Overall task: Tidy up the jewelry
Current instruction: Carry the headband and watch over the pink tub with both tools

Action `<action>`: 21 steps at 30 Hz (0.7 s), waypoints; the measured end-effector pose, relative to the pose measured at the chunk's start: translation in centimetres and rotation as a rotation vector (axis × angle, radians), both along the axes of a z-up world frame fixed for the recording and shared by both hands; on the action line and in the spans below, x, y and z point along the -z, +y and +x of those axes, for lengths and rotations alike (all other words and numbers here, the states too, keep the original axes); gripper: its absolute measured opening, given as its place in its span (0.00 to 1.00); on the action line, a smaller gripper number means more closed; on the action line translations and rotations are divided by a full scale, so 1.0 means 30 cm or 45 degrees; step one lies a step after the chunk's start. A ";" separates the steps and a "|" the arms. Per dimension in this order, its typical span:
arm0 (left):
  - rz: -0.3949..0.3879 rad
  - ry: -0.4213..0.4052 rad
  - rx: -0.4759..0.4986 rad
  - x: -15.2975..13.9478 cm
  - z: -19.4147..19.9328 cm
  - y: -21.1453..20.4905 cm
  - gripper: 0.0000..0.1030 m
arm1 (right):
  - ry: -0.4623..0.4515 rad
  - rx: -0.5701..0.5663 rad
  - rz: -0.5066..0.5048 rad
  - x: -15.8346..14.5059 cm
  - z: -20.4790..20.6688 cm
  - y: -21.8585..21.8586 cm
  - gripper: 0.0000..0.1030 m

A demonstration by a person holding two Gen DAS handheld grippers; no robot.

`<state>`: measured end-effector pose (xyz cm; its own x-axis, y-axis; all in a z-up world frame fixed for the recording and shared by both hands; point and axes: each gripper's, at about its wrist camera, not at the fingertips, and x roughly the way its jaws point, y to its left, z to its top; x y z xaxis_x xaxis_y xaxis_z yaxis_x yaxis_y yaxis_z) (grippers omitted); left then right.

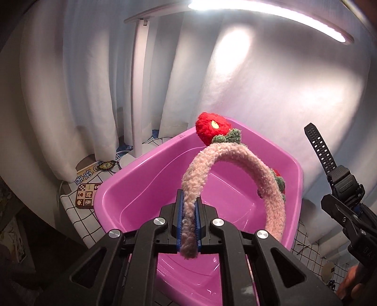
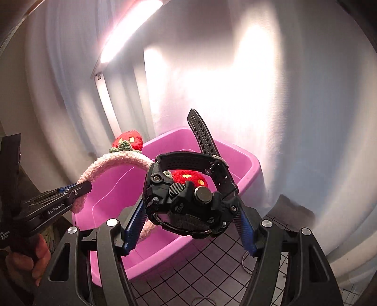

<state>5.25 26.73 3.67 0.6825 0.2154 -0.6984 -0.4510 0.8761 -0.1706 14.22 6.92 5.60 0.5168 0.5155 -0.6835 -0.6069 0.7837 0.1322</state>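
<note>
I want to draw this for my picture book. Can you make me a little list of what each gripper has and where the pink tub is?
left gripper: shut on one end of the fluffy pink headband
headband decoration: red flowers with green leaves
right gripper: shut on the black watch, pads on both sides of its case
watch strap: sticks up
pink tub: beneath the headband, on a checked cloth
inside the tub: nothing seen in the visible part
background: white curtain, bright lamp overhead
</note>
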 end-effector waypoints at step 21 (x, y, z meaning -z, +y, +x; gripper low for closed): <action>-0.051 0.390 0.011 0.193 0.258 0.060 0.09 | 0.322 -0.121 -0.285 0.284 0.270 0.291 0.64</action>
